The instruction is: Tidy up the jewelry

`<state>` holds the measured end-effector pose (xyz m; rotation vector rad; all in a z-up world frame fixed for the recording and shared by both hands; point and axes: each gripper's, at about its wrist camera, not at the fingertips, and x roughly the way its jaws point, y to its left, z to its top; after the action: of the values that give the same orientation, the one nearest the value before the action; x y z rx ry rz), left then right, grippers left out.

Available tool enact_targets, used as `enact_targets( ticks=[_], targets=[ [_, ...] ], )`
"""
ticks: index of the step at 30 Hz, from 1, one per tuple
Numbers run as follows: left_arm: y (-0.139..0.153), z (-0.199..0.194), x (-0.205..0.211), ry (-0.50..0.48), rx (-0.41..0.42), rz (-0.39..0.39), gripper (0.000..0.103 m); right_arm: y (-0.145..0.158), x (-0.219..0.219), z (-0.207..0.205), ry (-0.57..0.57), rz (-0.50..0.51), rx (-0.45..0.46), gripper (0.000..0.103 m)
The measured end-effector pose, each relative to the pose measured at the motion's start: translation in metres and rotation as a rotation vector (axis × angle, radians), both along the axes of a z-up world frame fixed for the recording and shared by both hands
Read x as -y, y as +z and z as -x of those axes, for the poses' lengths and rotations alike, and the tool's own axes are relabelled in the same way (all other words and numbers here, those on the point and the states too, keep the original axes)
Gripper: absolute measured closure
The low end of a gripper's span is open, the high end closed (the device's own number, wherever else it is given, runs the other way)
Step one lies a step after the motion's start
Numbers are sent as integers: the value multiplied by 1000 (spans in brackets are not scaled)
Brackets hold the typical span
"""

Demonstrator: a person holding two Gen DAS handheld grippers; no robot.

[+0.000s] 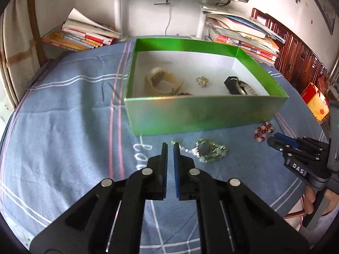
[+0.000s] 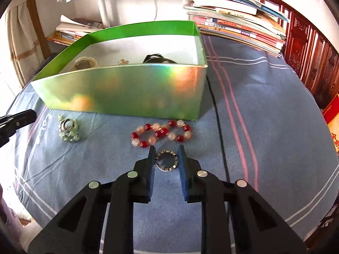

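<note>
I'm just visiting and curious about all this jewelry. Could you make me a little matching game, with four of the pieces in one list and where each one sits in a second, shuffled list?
Things:
1. Red and pink bead bracelet
2. Round silver ring piece
3. Beige wristwatch
4. Pale green jewelry cluster

Places:
A. Inside the green box, at its left end
B. On the cloth between the right gripper fingers
C. On the cloth by the box's front right corner
D. On the cloth near the left gripper tips

Pairs: 1-C, 2-B, 3-A, 4-D

Green box, red-and-pink bead bracelet, blue cloth with white and pink stripes
</note>
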<state>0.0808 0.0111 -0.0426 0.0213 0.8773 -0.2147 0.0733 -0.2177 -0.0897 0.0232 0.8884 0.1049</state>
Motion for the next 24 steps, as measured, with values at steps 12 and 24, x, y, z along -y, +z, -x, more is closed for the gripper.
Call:
enact_targets(
  ticks=[12, 24],
  targets=[
    [-19, -18, 54, -142, -25, -29, 69, 0, -3, 3, -4, -14, 5, 81],
    [-13, -5, 32, -83, 0, -34, 95, -1, -1, 7, -4, -23, 14, 81]
  ],
)
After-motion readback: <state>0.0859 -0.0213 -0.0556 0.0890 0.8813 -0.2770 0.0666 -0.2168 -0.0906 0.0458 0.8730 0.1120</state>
